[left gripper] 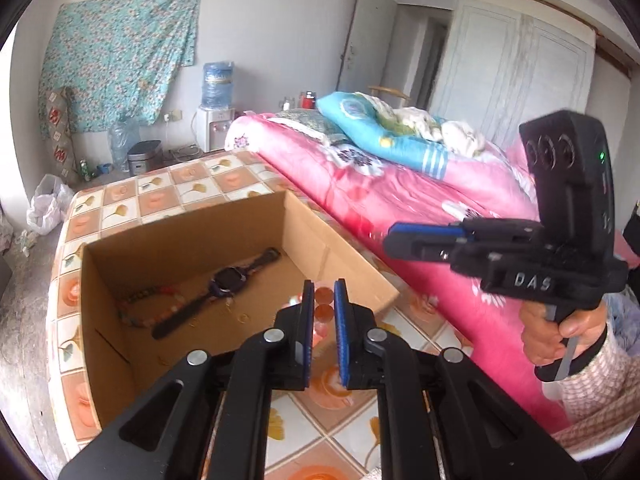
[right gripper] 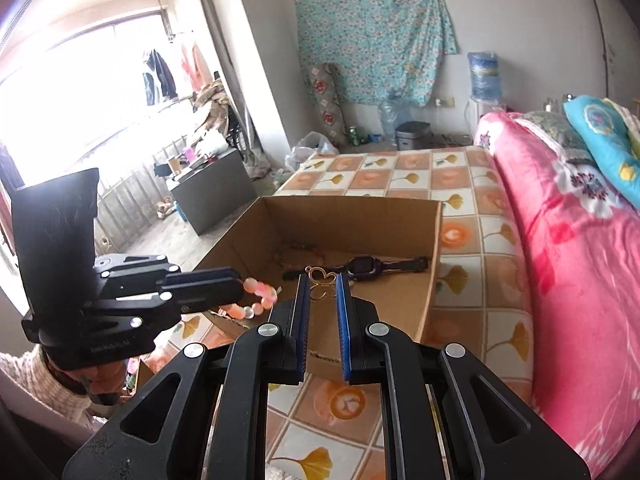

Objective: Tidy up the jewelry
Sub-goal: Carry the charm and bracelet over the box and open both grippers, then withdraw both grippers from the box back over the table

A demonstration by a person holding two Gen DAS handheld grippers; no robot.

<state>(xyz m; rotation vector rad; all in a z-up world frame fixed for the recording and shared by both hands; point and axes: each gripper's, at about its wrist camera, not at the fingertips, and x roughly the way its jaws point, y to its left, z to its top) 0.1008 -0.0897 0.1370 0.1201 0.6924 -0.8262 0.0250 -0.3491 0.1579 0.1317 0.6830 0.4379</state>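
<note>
An open cardboard box [left gripper: 316, 236] [right gripper: 434, 280] stands on the tiled table. Inside lie a dark watch [left gripper: 224, 286] [right gripper: 360, 267], a multicoloured bead string [left gripper: 148, 302] and small gold rings [left gripper: 242, 317]. My left gripper [left gripper: 324, 296] is shut on a pink bead bracelet [left gripper: 323, 312]; in the right wrist view the bracelet [right gripper: 256, 298] hangs from its tips [right gripper: 240, 286] by the box's near left corner. My right gripper [right gripper: 323, 286] is shut on a thin gold butterfly-shaped piece [right gripper: 320, 278] above the box's near edge; it also shows in the left wrist view [left gripper: 394, 238].
The table has an orange and white tiled cloth [left gripper: 200, 184] [right gripper: 400, 172]. A bed with a pink quilt [left gripper: 380, 196] [right gripper: 580, 240] runs along the table's right side. A water dispenser [left gripper: 216, 120] and bottles stand by the far wall.
</note>
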